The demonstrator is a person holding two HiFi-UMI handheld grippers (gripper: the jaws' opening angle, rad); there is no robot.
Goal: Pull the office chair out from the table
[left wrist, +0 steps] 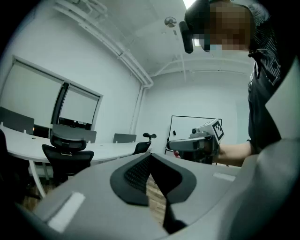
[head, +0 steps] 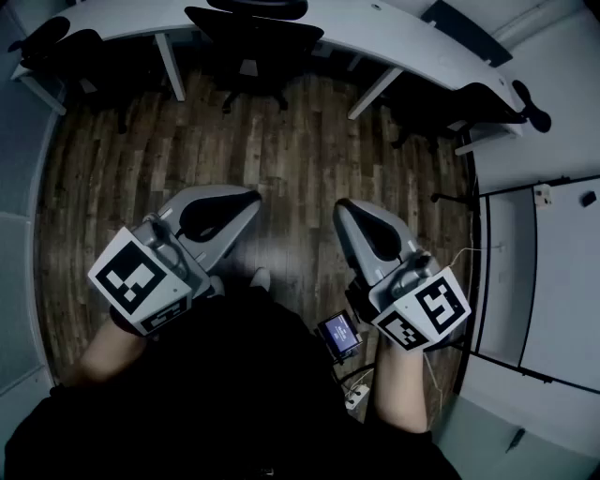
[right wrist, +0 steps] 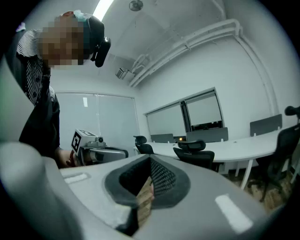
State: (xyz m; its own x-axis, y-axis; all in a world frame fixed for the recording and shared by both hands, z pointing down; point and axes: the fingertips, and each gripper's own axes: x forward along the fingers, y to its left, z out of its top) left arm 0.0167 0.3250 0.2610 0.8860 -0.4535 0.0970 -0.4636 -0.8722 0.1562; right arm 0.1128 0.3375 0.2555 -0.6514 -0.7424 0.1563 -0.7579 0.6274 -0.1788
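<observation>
A black office chair [head: 253, 37] stands tucked under the curved white table [head: 375, 28] at the far side of the wooden floor. The left gripper view shows the chair [left wrist: 68, 157] at the left, and the right gripper view shows the chair [right wrist: 194, 154] just right of centre. Both grippers hang well short of it, over the floor in front of me. My left gripper [head: 248, 199] is shut and holds nothing, its jaws meeting at the tip [left wrist: 150, 157]. My right gripper [head: 345, 208] is also shut and empty, and its tip [right wrist: 150, 161] points toward the table.
More black chairs sit at the table's left end [head: 56, 42] and right end [head: 478, 98]. A small device with a lit screen [head: 339, 333] and cables lie on the floor by my right side. White panels [head: 534, 262] line the right wall.
</observation>
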